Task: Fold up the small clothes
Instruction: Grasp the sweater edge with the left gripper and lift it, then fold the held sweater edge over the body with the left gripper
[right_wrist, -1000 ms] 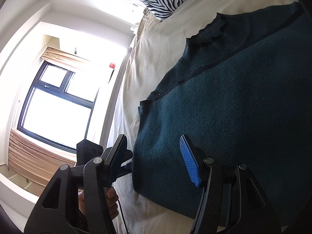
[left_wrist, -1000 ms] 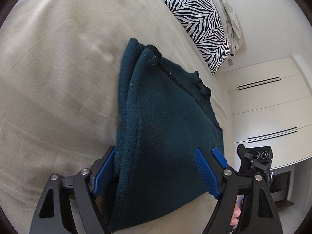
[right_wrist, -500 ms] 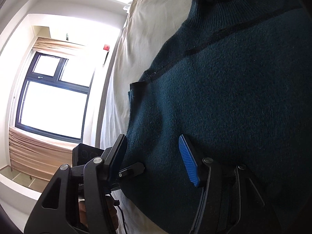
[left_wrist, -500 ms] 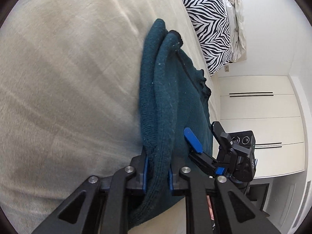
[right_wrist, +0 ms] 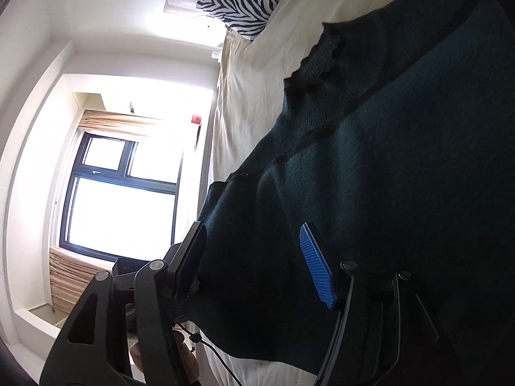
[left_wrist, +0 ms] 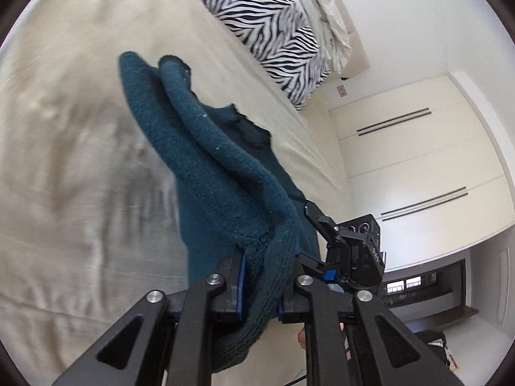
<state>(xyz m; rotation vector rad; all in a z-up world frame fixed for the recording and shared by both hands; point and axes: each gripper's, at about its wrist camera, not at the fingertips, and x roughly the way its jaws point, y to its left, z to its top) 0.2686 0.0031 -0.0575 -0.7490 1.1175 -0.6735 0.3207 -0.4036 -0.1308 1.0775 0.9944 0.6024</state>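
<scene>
A dark teal knitted sweater (left_wrist: pixel 209 167) lies on a beige bed sheet (left_wrist: pixel 80 128). My left gripper (left_wrist: pixel 262 286) is shut on a doubled fold of its edge and holds that fold raised off the sheet. In the right wrist view the sweater (right_wrist: pixel 402 160) fills the right side, neck trim toward the pillow. My right gripper (right_wrist: pixel 251 228) straddles the near corner of the sweater. Its jaws are opening, with fabric between them and the blue pad (right_wrist: pixel 317 270) showing its bare face. The right gripper (left_wrist: pixel 351 251) also shows beyond the fold in the left wrist view.
A zebra-print pillow (left_wrist: pixel 273 29) and crumpled pale bedding sit at the head of the bed. White wardrobe doors (left_wrist: pixel 418 160) stand past the bed's far side. A bright window (right_wrist: pixel 122 199) with beige blinds is beside the bed. A hand (right_wrist: pixel 161 353) shows below the right gripper.
My left gripper closed on the sweater's edge and lifted it off the sheet. The right gripper slid further over the sweater's near corner, then drew back a little.
</scene>
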